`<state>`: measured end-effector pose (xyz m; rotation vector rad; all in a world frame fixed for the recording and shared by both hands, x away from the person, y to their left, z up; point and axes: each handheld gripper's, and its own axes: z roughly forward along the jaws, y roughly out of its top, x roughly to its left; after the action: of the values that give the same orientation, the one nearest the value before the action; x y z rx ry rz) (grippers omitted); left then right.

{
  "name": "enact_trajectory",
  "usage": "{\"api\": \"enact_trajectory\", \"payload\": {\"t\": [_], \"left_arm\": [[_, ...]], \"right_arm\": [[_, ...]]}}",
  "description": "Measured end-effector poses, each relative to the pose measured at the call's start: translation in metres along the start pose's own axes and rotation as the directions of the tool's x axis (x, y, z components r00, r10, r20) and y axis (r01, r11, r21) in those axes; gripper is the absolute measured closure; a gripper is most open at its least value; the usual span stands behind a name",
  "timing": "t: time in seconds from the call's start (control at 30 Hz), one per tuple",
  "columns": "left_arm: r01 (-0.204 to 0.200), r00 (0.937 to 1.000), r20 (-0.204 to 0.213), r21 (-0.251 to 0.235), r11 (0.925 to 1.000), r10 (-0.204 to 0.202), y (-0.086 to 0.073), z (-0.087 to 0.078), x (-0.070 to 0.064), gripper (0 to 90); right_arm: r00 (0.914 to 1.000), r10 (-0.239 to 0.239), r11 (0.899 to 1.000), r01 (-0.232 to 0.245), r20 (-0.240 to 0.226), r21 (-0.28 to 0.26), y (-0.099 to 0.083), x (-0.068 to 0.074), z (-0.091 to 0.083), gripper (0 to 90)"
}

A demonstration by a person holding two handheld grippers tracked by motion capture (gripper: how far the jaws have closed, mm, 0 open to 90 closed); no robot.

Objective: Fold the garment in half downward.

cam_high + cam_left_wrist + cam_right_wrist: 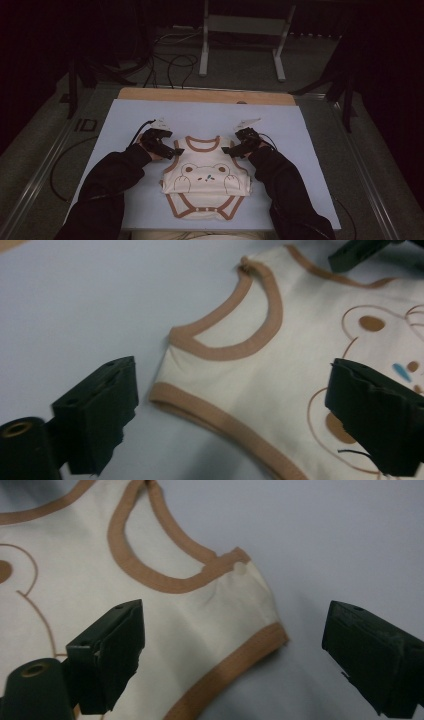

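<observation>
My left claw (172,151) hangs over the left shoulder of the baby bodysuit (206,177), and its jaws stand wide apart with nothing between them. In the left gripper view one jaw sits over the bare blue mat (75,305) and the other over the cream cloth near the bear drawing (372,325), so the armhole (235,327) with its brown trim lies in the gap. My right claw (229,150) mirrors this at the right shoulder, also spread wide and holding nothing. In the right gripper view one jaw hovers above the cloth, the other above the mat, and the brown-edged sleeve corner (260,635) lies between them. I cannot tell whether any jaw tip touches the cloth. The bodysuit lies face up in the near middle of the mat, neck opening toward the far side, and its lower part looks folded up, with the brown-trimmed crotch flap toward me. The mat rests on a wooden board (200,95), whose far edge shows beyond it. My dark sleeves (112,175) come in from the near edge on both sides.
</observation>
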<state>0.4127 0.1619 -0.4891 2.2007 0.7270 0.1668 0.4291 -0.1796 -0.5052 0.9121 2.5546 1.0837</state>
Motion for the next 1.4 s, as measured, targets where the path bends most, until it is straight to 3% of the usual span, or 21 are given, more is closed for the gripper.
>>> {"api": "enact_trajectory", "payload": {"t": [0.37, 0.53, 0.73, 0.9, 1.07, 1.17, 1.4], "left_arm": [[0.017, 0.9996, -0.022, 0.029, 0.9994, -0.016, -0.006, 0.013, 0.010, 23.8], [0.024, 0.9993, -0.029, 0.055, 0.9982, -0.023, -0.008, 0.018, 0.014, 27.3], [0.028, 0.9989, -0.039, 0.080, 0.9964, -0.025, -0.010, 0.026, 0.017, 32.7], [0.030, 0.9984, -0.050, 0.083, 0.9961, -0.026, -0.010, 0.032, 0.019, 38.8], [0.029, 0.9983, -0.053, 0.076, 0.9967, -0.025, -0.009, 0.034, 0.018, 47.3], [0.028, 0.9979, -0.061, 0.077, 0.9967, -0.023, -0.009, 0.034, 0.017, 52.7], [0.014, 0.9977, -0.068, 0.092, 0.9956, -0.008, -0.005, 0.037, 0.010, 62.0]], "right_arm": [[0.9981, 0.058, 0.998, -0.058, 0.023, 0.005, -0.003, -0.013, 0.014, 10.4], [0.9967, 0.056, 0.998, -0.058, 0.059, 0.030, -0.002, -0.013, 0.020, 13.5], [0.9976, 0.053, 0.997, -0.055, 0.045, 0.051, -0.003, -0.014, 0.024, 16.5], [0.9970, 0.063, 0.997, -0.065, 0.046, 0.049, -0.002, -0.016, 0.022, 30.2], [0.9976, 0.035, 0.998, -0.038, 0.060, 0.055, -0.001, -0.014, 0.021, 40.4], [0.9988, 0.021, 0.998, -0.024, 0.045, 0.056, -0.002, -0.011, 0.019, 50.6], [0.9998, -0.003, 0.998, 0.001, 0.020, 0.062, -0.001, -0.007, 0.019, 63.1]]}}
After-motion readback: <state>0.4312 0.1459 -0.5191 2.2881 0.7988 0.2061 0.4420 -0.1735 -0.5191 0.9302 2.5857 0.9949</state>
